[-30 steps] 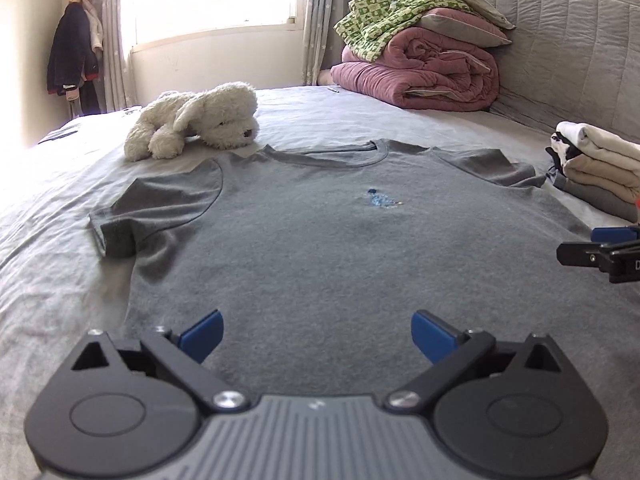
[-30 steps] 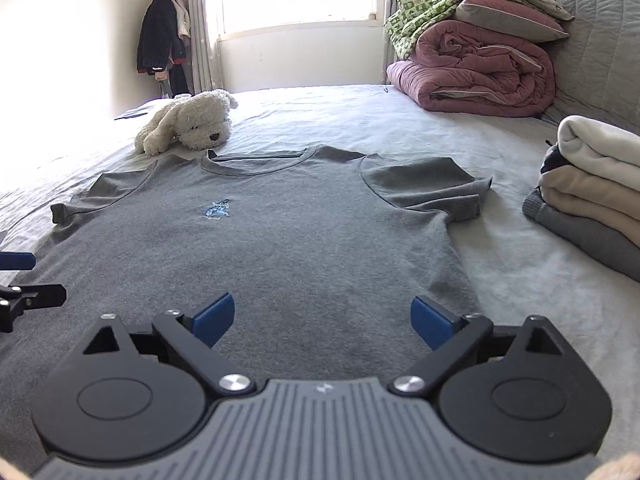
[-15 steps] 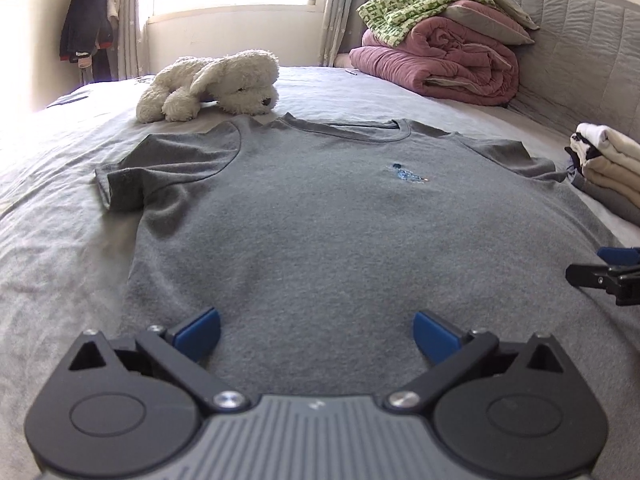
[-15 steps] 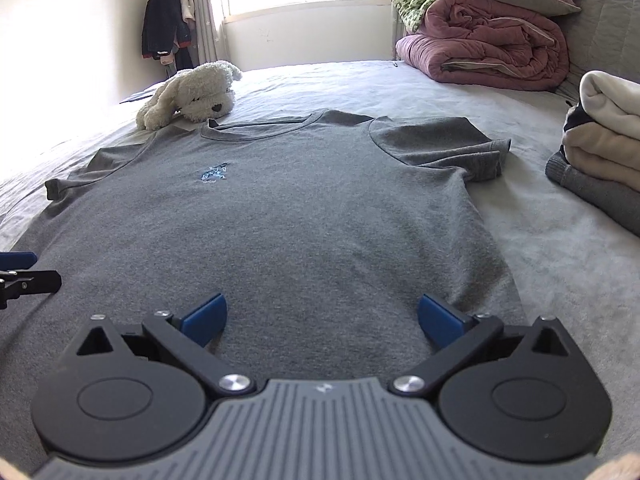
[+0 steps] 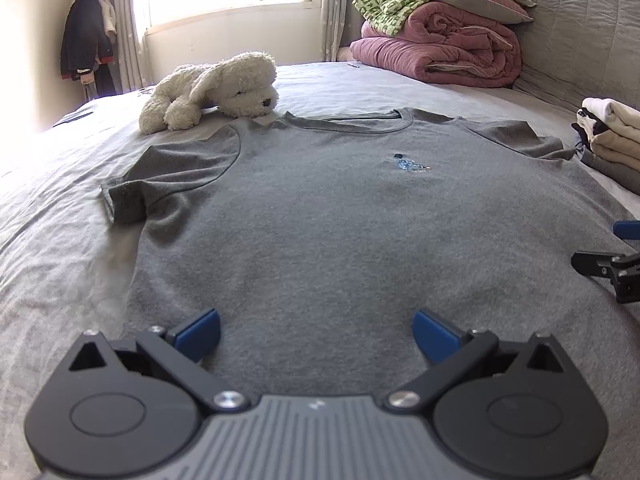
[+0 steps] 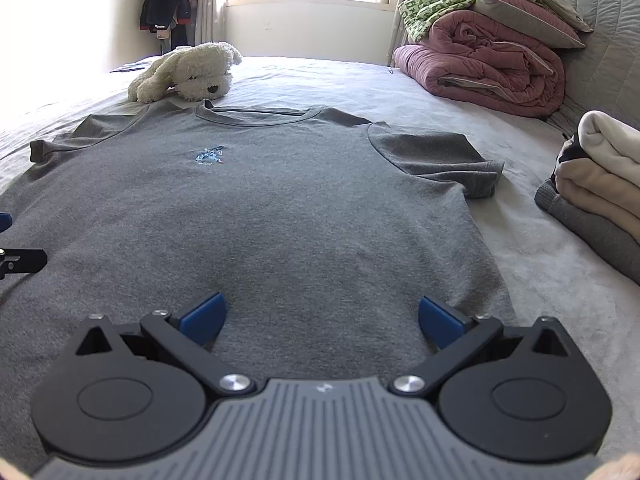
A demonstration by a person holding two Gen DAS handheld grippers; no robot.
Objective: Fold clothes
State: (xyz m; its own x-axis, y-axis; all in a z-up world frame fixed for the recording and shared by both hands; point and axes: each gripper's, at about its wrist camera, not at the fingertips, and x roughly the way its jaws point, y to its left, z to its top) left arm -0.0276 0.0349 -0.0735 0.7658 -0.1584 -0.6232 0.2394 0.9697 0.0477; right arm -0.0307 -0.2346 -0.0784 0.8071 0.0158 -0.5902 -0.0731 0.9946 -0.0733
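A grey T-shirt (image 5: 328, 216) (image 6: 256, 208) with a small blue chest logo lies flat, front up, on the bed, collar away from me. My left gripper (image 5: 316, 334) hovers open over the shirt's lower left part, nothing between its blue pads. My right gripper (image 6: 322, 318) is open over the lower right part, near the hem corner. Each gripper's tip shows at the edge of the other's view. The hem itself is hidden under the gripper bodies.
A white plush dog (image 5: 212, 88) (image 6: 188, 70) lies just beyond the collar. A stack of folded clothes (image 6: 600, 188) (image 5: 612, 140) sits to the right of the shirt. Rolled pink quilt and pillows (image 5: 440, 48) are piled by the grey headboard. The grey bedsheet (image 5: 52, 220) extends left.
Both grippers have moved forward and lower over the shirt, with the views tilting slightly; the shirt and plush dog look closer. Both stay open.
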